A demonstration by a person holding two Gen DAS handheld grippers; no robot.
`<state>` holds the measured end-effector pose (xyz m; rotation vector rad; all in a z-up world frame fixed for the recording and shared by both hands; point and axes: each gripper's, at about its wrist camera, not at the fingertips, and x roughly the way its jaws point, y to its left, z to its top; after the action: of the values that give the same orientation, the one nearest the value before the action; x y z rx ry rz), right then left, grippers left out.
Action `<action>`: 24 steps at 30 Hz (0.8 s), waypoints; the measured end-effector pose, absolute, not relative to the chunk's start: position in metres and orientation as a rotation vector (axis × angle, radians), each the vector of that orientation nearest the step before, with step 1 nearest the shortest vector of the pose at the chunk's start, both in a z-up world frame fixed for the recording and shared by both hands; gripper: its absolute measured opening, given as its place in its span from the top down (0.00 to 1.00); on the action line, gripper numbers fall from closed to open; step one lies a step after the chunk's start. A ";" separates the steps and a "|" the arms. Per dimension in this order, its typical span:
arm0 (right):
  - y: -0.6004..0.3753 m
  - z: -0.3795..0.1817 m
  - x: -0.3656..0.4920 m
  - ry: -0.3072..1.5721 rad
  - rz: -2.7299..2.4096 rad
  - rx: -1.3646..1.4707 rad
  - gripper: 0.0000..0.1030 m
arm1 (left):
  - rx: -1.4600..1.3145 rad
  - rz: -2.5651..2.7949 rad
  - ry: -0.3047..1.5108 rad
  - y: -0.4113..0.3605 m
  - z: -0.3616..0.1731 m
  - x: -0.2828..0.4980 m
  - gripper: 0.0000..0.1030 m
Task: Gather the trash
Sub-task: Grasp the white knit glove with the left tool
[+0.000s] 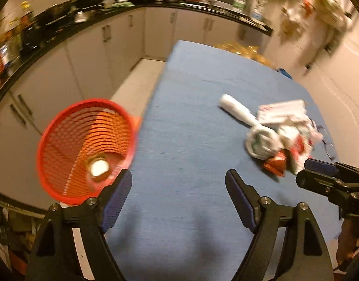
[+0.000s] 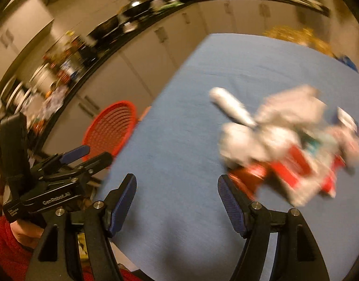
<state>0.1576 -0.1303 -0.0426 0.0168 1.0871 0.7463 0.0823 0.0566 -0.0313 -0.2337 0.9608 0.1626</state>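
Note:
A pile of trash [image 1: 282,135] lies on the right side of the blue table [image 1: 191,117]: crumpled white paper, red-and-white wrappers and a white tube [image 1: 235,109]. The right wrist view shows the same pile [image 2: 285,145], blurred. A red mesh bin [image 1: 85,147] stands off the table's left edge with a round white-topped item [image 1: 98,167] at its bottom. My left gripper [image 1: 179,182] is open over bare cloth near the bin, nothing between its fingers. My right gripper [image 2: 177,187] is open too, empty, with the pile just ahead to its right.
A black kitchen counter [image 1: 62,32] crowded with pots and bottles curves along the left and back above white cabinets. Yellow crinkled material [image 1: 245,50] sits past the table's far edge. A red sleeve [image 2: 5,253] shows at the lower left of the right wrist view.

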 end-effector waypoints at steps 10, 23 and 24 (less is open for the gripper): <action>-0.235 -0.049 0.159 1.099 0.534 0.092 0.24 | -0.196 0.047 1.007 -0.009 -0.038 0.138 0.20; -0.299 -0.041 0.150 1.079 0.481 0.129 0.22 | -0.243 -0.001 1.081 -0.038 -0.083 0.212 0.22; -0.301 -0.042 0.151 1.080 0.482 0.130 0.22 | -0.234 -0.010 1.081 -0.042 -0.085 0.214 0.26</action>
<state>0.1506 -0.3010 -0.0416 0.1300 1.0796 0.4820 0.2142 -0.0421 -0.0851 -0.2339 1.0806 -0.0104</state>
